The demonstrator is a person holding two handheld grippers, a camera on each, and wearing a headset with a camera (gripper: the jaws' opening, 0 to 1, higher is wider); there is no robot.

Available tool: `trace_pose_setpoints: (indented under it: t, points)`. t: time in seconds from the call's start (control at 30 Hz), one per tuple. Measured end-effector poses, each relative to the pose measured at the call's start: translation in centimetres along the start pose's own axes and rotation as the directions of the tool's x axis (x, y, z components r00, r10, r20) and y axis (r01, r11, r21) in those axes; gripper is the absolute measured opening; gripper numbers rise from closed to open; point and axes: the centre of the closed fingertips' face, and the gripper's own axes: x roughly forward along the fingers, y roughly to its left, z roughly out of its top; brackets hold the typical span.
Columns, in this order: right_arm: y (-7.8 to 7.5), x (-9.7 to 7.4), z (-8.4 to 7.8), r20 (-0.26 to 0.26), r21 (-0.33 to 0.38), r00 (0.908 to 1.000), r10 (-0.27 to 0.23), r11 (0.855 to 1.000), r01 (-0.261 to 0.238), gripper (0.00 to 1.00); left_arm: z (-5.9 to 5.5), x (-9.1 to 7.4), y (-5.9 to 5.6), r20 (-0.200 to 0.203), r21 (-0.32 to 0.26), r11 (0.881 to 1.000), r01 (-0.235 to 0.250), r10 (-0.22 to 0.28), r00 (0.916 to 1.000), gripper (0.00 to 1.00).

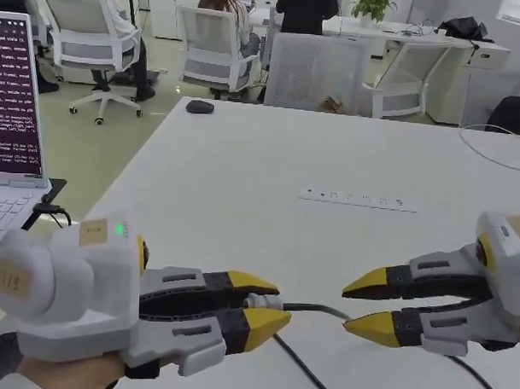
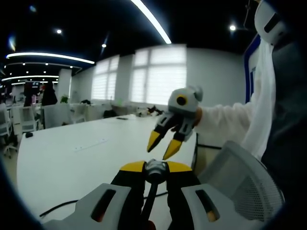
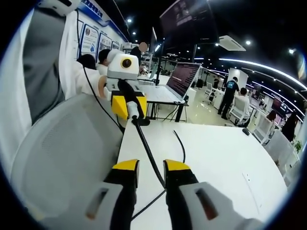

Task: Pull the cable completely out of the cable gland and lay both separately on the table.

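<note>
Two tongs facing: left tongs (image 1: 280, 304) clamp cable gland (image 2: 154, 167); cable (image 1: 316, 309) runs out between spread right tongs (image 1: 345, 309).

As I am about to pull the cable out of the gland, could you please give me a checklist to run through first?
1. The left gripper is shut on the cable gland: ok.
2. The cable runs between the jaws of the right gripper: ok.
3. The right jaws are closed on the cable: not ok, they stand open with a gap on either side.
4. The cable is out of the cable gland: not ok, it enters it.
5. There is bare table to lay both parts apart: ok.
6. The gland's grip on the cable is loosened: cannot tell.
</note>
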Motion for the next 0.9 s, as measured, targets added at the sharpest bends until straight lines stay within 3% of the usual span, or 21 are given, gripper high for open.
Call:
trace_pose_setpoints:
  t: [0.5,0.9]
  points:
    - [1.8,2.8,3.5,0.064,-0.067,0.9951,0.075,0.995,-0.071,0.20,0.0,0.0,-0.2,0.001,0.000,1.000,0.006,-0.006,1.0000,0.17]
    - [2.3,3.6,3.9,0.074,-0.081,0.9906,0.115,0.991,-0.109,0.12,0.1,0.1,-0.3,0.006,0.001,1.000,0.009,-0.009,0.9999,0.17]
